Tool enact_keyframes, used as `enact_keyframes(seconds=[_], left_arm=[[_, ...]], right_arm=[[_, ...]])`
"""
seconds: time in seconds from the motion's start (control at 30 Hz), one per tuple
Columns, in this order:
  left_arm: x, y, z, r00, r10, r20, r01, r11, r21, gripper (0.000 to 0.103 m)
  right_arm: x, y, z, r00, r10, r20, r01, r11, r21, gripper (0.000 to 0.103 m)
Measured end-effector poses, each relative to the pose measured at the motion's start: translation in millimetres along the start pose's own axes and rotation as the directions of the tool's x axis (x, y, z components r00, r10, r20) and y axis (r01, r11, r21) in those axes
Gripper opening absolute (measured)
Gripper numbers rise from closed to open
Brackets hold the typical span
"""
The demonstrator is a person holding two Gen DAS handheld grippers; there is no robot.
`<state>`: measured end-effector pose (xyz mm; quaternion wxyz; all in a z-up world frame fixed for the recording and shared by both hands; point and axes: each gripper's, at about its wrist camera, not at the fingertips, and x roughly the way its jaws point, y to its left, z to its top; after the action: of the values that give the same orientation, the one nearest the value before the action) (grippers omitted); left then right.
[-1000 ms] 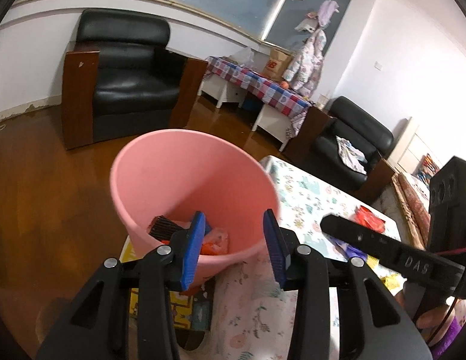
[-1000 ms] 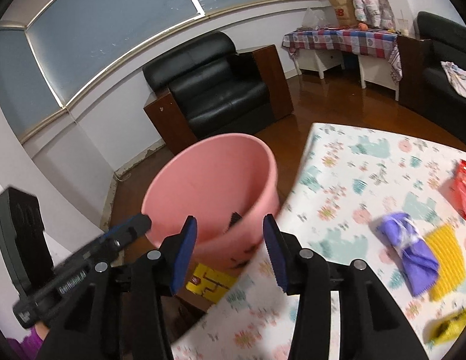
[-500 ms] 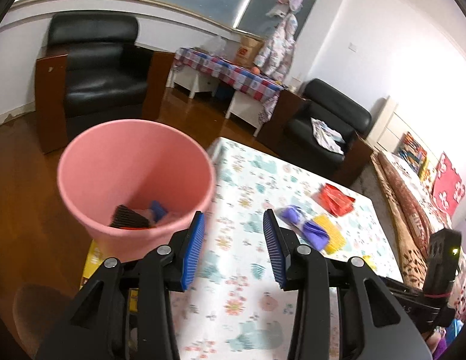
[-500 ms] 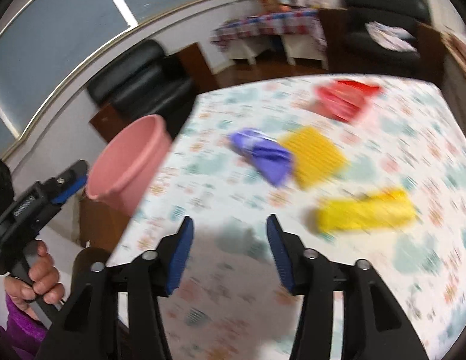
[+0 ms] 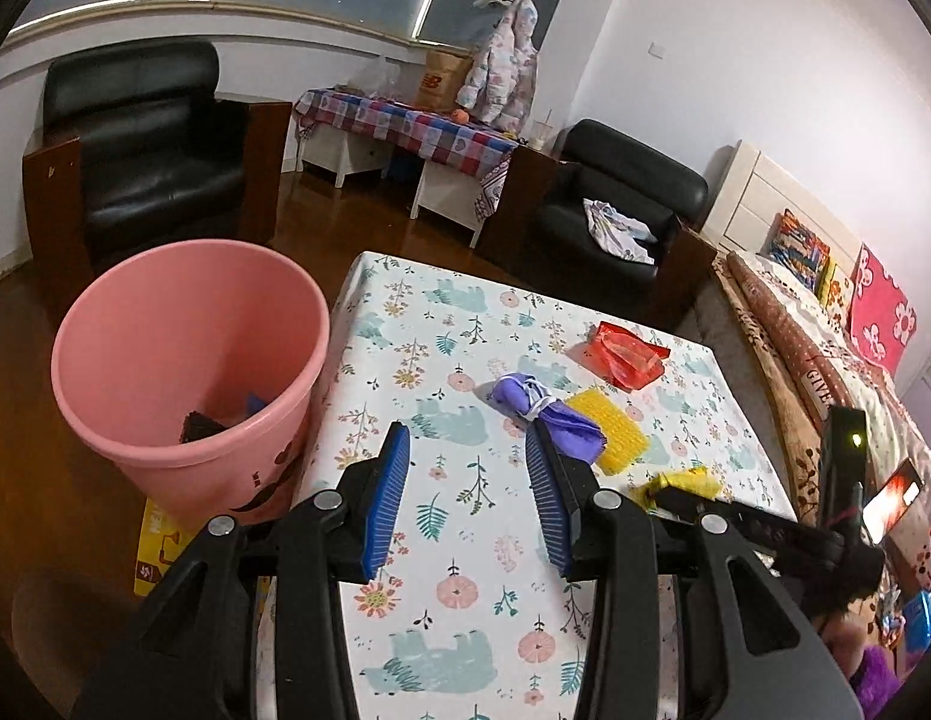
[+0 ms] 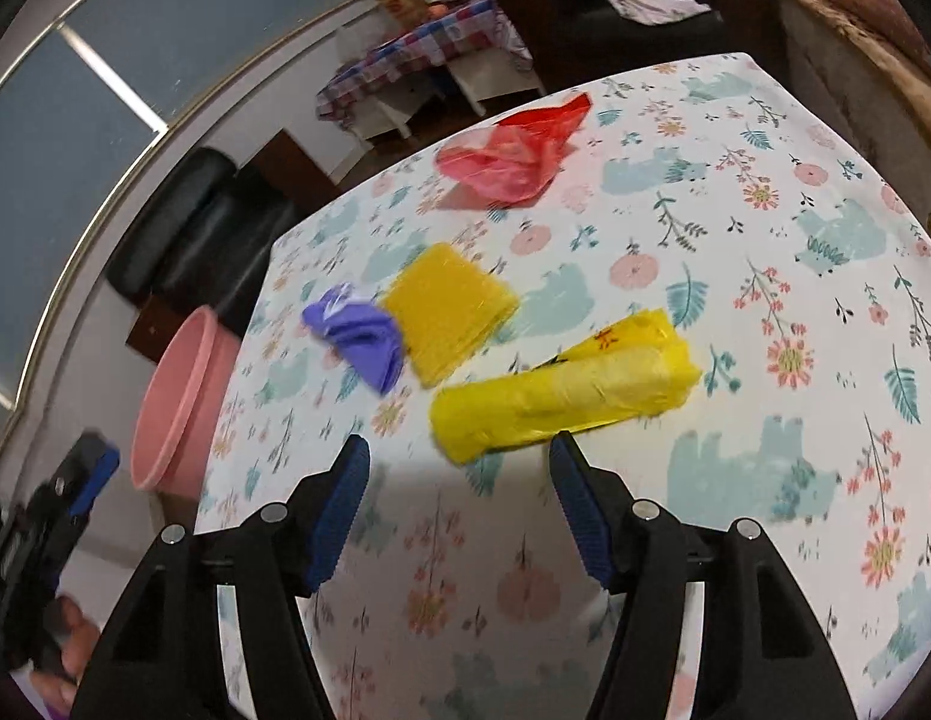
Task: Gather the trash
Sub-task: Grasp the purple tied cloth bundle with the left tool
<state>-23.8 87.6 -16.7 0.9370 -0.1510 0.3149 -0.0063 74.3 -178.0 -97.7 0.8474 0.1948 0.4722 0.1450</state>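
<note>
Just ahead of the wide-open, empty right gripper (image 6: 453,468), mid-tabletop: crinkly yellow plastic wrapper (image 6: 561,387). Left gripper (image 5: 465,450) likewise agape, nothing held. Risk: slippery film skidding off floral tablecloth (image 6: 765,240), missing pink plastic bin (image 5: 183,360).

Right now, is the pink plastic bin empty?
No. The pink plastic bin holds some trash: a dark piece and something blue at the bottom.

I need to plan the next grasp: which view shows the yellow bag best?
The right wrist view: the yellow bag lies whole just ahead of the open right gripper. The left wrist view shows only a corner behind the gripper.
</note>
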Motion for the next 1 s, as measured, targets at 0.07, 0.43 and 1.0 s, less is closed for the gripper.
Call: enact_keyframes(seconds=[0.07,0.43,1.0], left_arm=[[3.3,-2.9,0.8,1.0,0.002,-0.006,-0.002,1.0,0.012,0.041],[64.2,-39.3,8.8,0.984,-0.075,-0.159,0.067,0.996,-0.054,0.041],[177.8,-73.6,10.7,0.927,0.059,-0.37,-0.165,0.95,-0.263,0.041]], right_arm=[[3.9,-3.6,6.7,0.999,-0.03,0.018,0.03,0.999,0.015,0.062],[3.8,-34.6,28.6,0.996,-0.055,0.075,0.048,0.995,0.083,0.062],[-5.0,-55.0,23.9,0.987,0.092,0.133,-0.107,0.987,0.117,0.062]])
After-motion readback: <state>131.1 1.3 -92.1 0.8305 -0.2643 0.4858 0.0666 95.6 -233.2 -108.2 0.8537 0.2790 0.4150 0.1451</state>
